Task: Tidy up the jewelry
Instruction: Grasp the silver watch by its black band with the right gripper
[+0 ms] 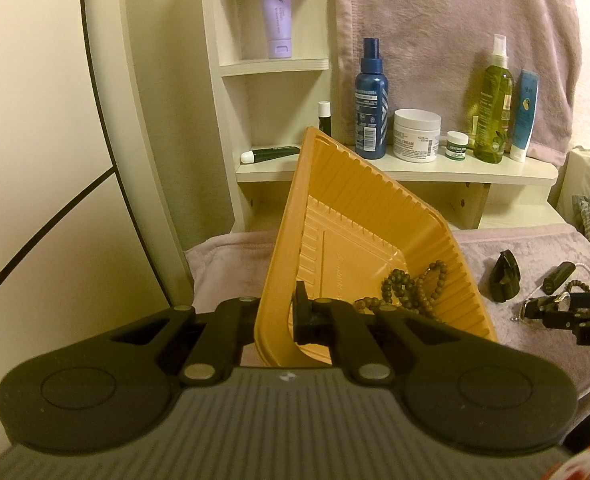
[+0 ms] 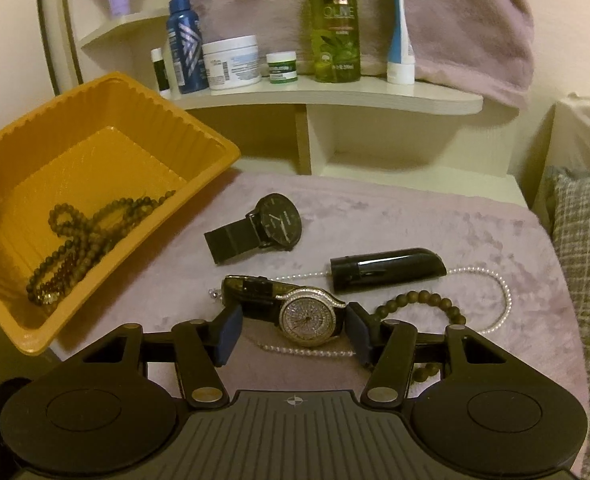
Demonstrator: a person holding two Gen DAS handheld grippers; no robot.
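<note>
Left wrist view: my left claw is clamping the near wall of the orange tray, one finger outside and one inside, and holding it tilted up off the mauve blanket. Beaded strands are lying in the tray's low right corner; I cannot tell how many, since they are tangled. To do this step well, I am judging that the tray's open mouth should be kept facing right, toward the remaining pieces, and tilted no steeper, or the beads may slide out.

Right wrist view: my right claw is spread wide with nothing gripped, its blue pads flanking the crystal watch, which is lying on the blanket near me. I am judging that the pads should close across the watch case, not the strap, and that the pearl strand running beneath it may snag and come up with it.

Count outside the tray: two watches, the crystal one and the black watch farther off; one pearl strand; one brown bead bracelet to the right; one black tube lying on the pearls. The shelf beyond is carrying toiletries.
</note>
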